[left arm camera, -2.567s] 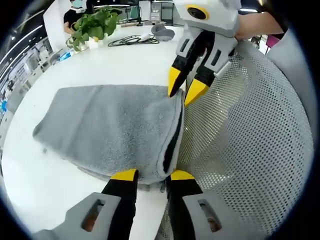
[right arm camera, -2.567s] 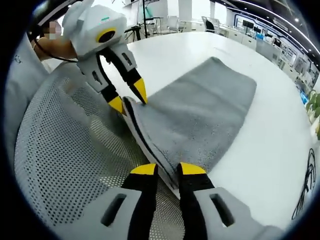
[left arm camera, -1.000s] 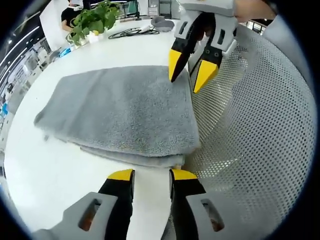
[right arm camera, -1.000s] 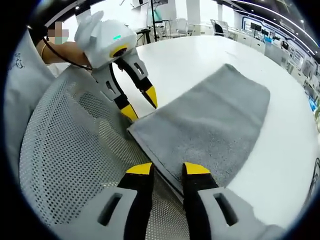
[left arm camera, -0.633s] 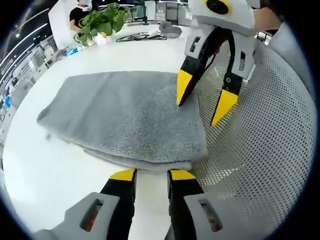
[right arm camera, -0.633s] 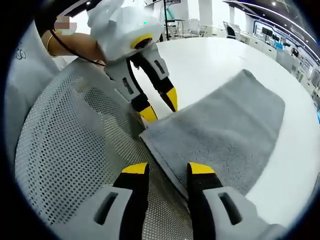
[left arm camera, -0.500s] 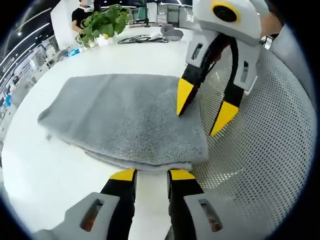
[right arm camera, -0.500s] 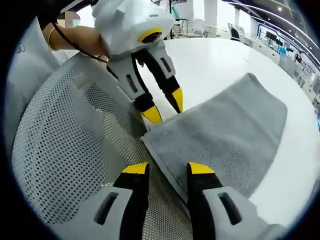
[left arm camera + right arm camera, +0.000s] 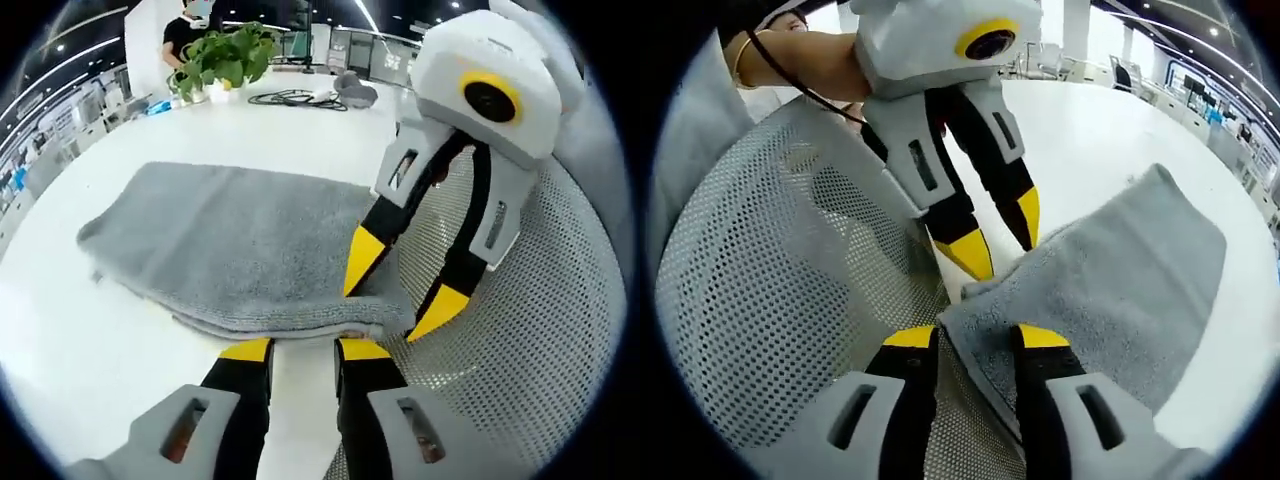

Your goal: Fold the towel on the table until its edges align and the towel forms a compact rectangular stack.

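The grey towel (image 9: 235,245) lies folded in layers on the white table (image 9: 90,350), its near corner by the table's edge. My left gripper (image 9: 306,350) is open just short of the towel's near fold, with nothing between its fingers. My right gripper (image 9: 400,285) comes in from the right, open wide, one fingertip over the towel's corner and the other off its side. In the right gripper view, the towel (image 9: 1120,280) has its corner lying between the tips of my right gripper (image 9: 975,338). The left gripper (image 9: 998,240) hangs open just beyond that corner.
A white mesh chair back (image 9: 520,350) (image 9: 770,290) stands against the table's near edge, beside the towel's corner. A potted plant (image 9: 225,55), a black cable (image 9: 290,97) and a grey object (image 9: 355,90) sit at the table's far side. A person's arm (image 9: 790,60) holds the left gripper.
The right gripper has opened wide and let the towel's raised edge drop flat. Both grippers have since closed in on the towel's near corner.
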